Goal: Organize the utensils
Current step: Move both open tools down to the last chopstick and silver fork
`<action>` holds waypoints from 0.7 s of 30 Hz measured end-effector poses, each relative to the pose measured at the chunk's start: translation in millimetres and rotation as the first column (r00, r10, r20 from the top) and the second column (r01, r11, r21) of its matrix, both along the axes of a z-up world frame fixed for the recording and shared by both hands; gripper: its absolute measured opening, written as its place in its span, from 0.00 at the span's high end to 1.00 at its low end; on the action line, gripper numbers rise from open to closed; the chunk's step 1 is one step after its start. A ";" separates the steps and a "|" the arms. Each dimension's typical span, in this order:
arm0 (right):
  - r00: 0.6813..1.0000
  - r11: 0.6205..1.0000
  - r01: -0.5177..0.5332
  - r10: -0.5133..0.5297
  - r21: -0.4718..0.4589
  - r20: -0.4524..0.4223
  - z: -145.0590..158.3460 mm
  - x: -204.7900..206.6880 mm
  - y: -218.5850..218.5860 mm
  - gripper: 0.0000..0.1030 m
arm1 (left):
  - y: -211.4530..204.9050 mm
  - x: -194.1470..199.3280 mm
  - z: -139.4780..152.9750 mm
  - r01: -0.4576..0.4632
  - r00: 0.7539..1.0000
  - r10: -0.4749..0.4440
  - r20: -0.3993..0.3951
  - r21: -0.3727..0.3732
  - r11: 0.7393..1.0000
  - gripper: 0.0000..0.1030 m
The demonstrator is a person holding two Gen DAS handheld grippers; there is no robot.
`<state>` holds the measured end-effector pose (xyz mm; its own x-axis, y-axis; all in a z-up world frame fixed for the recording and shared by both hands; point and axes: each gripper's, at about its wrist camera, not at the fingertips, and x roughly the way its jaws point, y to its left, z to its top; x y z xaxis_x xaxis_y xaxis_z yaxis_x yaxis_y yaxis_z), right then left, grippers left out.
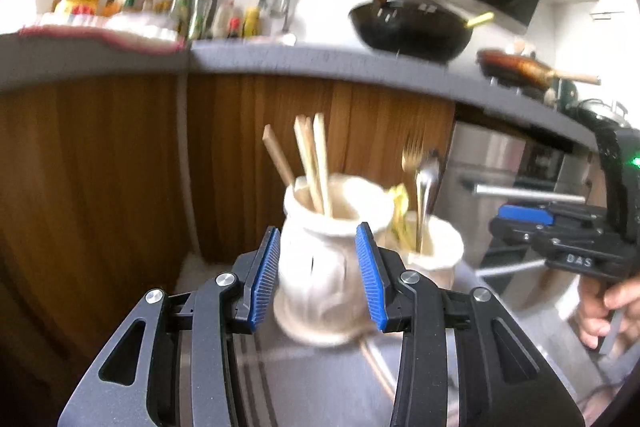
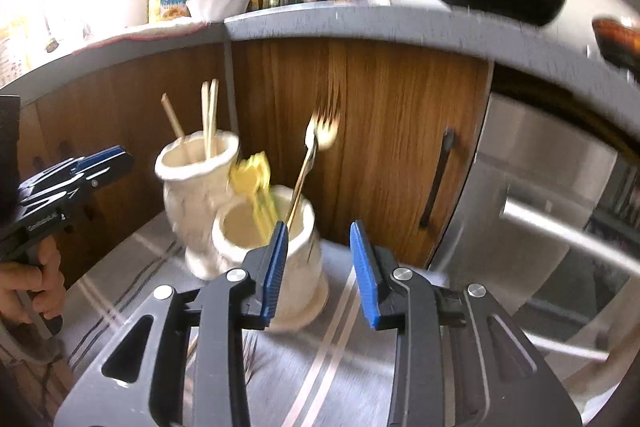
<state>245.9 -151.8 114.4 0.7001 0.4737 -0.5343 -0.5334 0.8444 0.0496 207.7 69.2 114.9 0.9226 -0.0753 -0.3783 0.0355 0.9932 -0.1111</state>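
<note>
We noted both cream ceramic holders standing touching on the brushed-steel tabletop (image 2: 320, 379) before wood-fronted kitchen cabinets (image 2: 380, 131), chopsticks (image 1: 310, 163) in the taller holder (image 1: 320, 267), fork (image 2: 316, 147) in the shorter holder (image 2: 296, 267), with left gripper (image 1: 318, 271) and right gripper (image 2: 320, 271) parted, gripping nothing.

Two upright cream jars (image 2: 196, 195) touch: chopsticks (image 2: 208, 119) in one, seemingly forks (image 2: 316, 143) in the other.
</note>
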 end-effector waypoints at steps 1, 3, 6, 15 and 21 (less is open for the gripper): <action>0.999 1.000 -0.010 0.011 0.009 -0.032 -8.3 -2.4 -1.5 0.68 | 0.6 -1.5 -5.7 0.002 1.000 -0.002 -0.027 -0.010 1.000 0.61; 0.996 0.999 -0.022 0.024 0.026 -0.082 -22.6 -6.9 -3.3 0.68 | -0.8 -1.8 -22.0 0.006 0.994 -0.011 -0.109 -0.039 0.999 0.61; 0.987 0.997 -0.046 0.054 0.058 -0.153 -42.7 -10.3 -4.5 0.68 | -8.5 -0.4 -45.2 0.029 0.979 -0.040 -0.202 -0.055 0.998 0.62; 0.954 0.993 -0.083 0.104 0.083 -0.282 -77.3 -12.0 0.9 0.62 | -41.6 16.9 -87.1 0.089 0.922 -0.096 -0.376 -0.038 0.995 0.64; 0.944 0.992 -0.102 0.121 0.078 -0.308 -85.0 -14.1 0.9 0.61 | -60.9 27.2 -106.4 0.127 0.883 -0.112 -0.457 0.002 0.992 0.74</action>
<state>231.8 -150.8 29.4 0.4447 0.5771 -0.6850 -0.5736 0.7708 0.2771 234.9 8.2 8.5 0.6334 -0.1550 -0.7582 0.1067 0.9879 -0.1128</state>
